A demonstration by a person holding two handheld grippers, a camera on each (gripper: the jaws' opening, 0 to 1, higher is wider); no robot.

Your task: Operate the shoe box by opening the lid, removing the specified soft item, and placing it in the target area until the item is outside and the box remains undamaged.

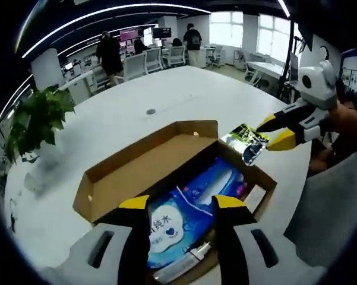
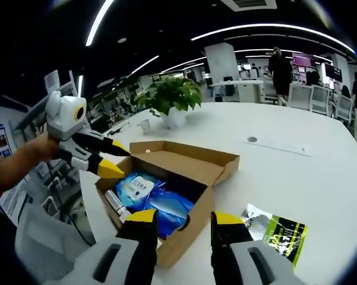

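Right gripper view | shoe box (image 2: 184,178) open, holds blue wipes pack (image 2: 157,205) | both grippers' fingers spread, empty

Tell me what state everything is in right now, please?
Shoe box: lid open, flap laid back.
Blue soft pack: inside the box.
Green-black packet: out on the table, beside the box.
Left gripper: open, above the blue pack.
Right gripper: open, empty.
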